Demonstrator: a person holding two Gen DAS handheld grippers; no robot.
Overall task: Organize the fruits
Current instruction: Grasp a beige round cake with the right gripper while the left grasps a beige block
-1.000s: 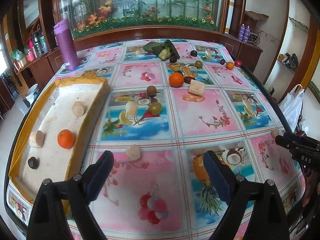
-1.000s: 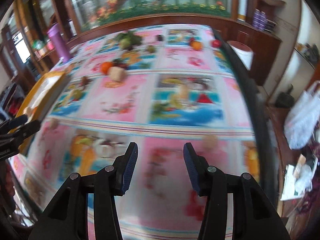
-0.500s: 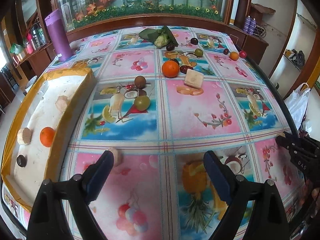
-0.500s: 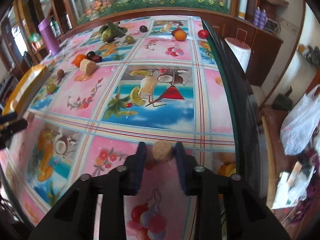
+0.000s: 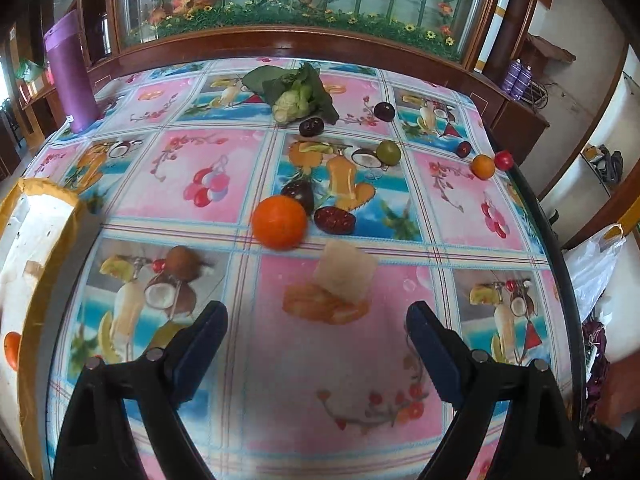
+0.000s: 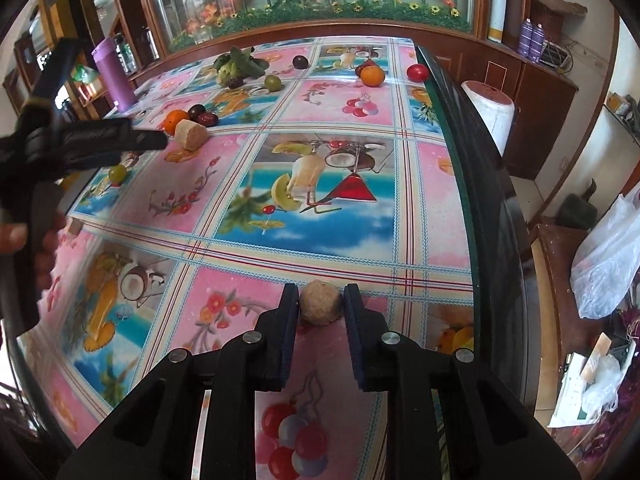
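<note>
My right gripper (image 6: 321,295) is shut on a tan round fruit (image 6: 321,308) that rests on the tablecloth near the table's right edge. My left gripper (image 5: 316,326) is open and empty, hovering just short of a beige cut block (image 5: 345,277). Beyond the block lie a big orange (image 5: 279,222), a dark red date (image 5: 335,219) and a dark plum (image 5: 299,194). A brown round fruit (image 5: 181,262) sits to the left. The yellow-rimmed tray (image 5: 44,200) at the left edge holds an orange (image 5: 11,350). In the right wrist view the left gripper (image 6: 100,142) shows at the left.
At the back lie a leafy cabbage (image 5: 296,94), a green fruit (image 5: 389,153), dark plums (image 5: 384,111), a small orange (image 5: 483,166) and a red tomato (image 5: 504,159). A purple bottle (image 5: 70,76) stands at the back left. The table's glass edge (image 6: 468,208) runs down the right.
My right gripper has closed its jaws on the tan round fruit. My left gripper has moved away from the tray, across the table toward the beige block and big orange, still open.
</note>
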